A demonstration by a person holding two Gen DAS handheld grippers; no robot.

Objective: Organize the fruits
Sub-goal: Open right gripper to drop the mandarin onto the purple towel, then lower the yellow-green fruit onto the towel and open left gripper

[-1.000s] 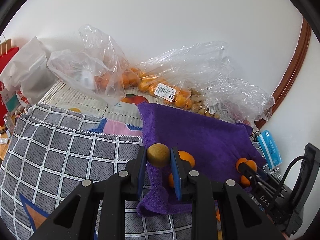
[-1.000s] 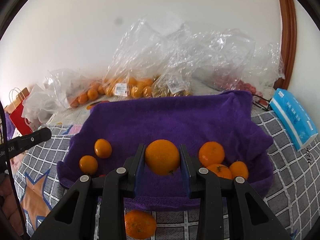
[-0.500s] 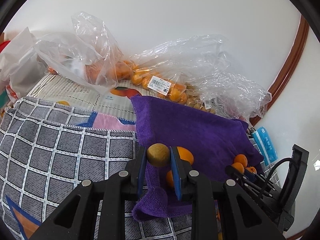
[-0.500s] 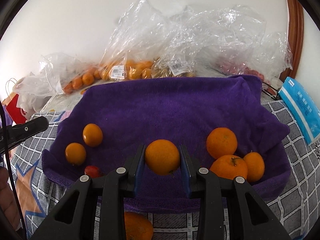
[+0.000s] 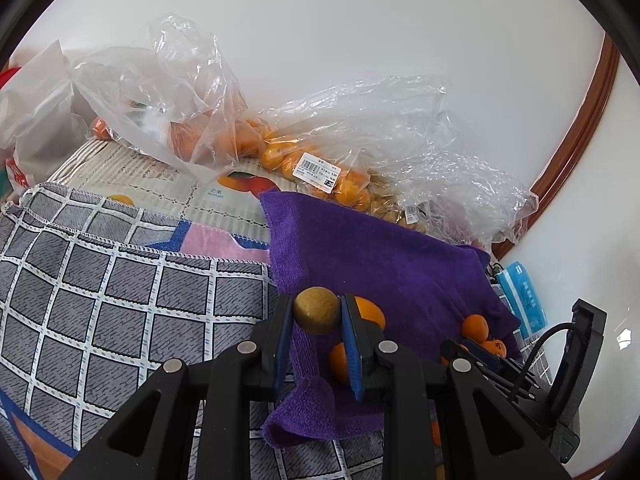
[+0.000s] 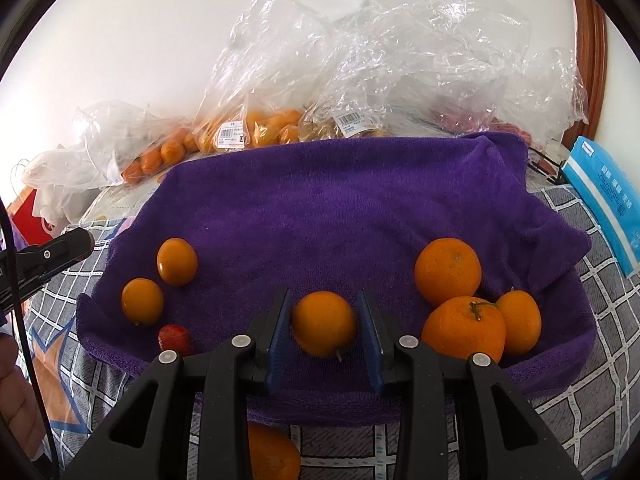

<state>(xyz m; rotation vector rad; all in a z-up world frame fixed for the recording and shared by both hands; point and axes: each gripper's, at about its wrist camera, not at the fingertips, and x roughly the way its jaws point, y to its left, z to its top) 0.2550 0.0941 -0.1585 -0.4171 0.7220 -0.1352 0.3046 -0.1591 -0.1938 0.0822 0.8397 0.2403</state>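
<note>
Two hand-held grippers are in play: the right hand-held gripper (image 6: 324, 330) has just been opening, its jaws now apart around an orange (image 6: 323, 323) resting on the purple towel (image 6: 340, 200), left of three grouped oranges (image 6: 464, 332). Left hand-held gripper (image 5: 316, 316) is clamped on a brown fruit (image 5: 317, 310) above the towel's edge; bags (image 6: 248, 128) behind hold more oranges.

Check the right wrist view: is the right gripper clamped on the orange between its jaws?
No: the right gripper has just been opening, and gaps show on both sides of the orange, which sits on the purple towel.
</note>
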